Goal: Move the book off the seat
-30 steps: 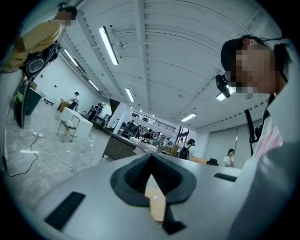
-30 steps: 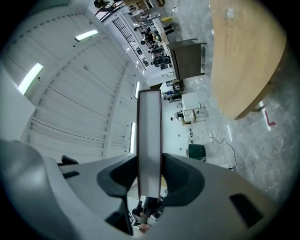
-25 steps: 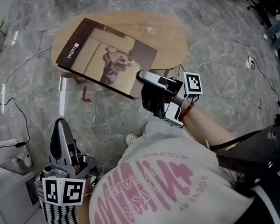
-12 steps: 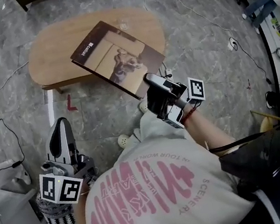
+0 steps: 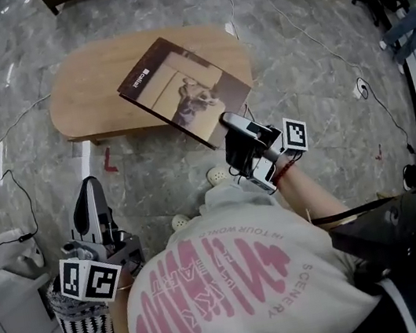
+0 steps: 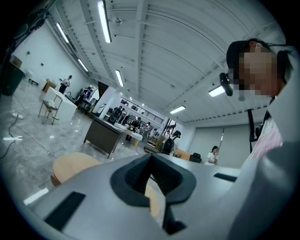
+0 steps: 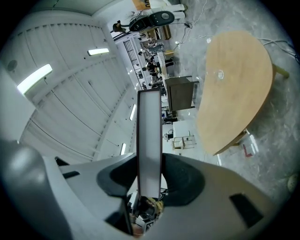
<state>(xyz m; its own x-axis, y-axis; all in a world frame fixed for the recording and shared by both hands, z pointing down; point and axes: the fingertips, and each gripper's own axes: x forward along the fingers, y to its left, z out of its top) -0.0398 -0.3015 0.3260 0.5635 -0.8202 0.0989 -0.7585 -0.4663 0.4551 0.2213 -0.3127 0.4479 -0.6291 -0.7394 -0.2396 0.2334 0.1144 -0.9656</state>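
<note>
Head view: left gripper sits low at the left, beside the person's torso, over a black-and-white striped basket. Left gripper view: pad tips meet, jaws closed on nothing. Oval wooden table ahead on the grey marble floor. The book, brown cover up, hangs tilted in the air. It overlaps the table's right half and runs past its near edge. Right gripper has it by the near corner, arm stretched forward. Right gripper view: book edge-on and upright between the jaws, both pads pressed on its covers, so it's clamped. Table is off to the right there, apart from the book.
</note>
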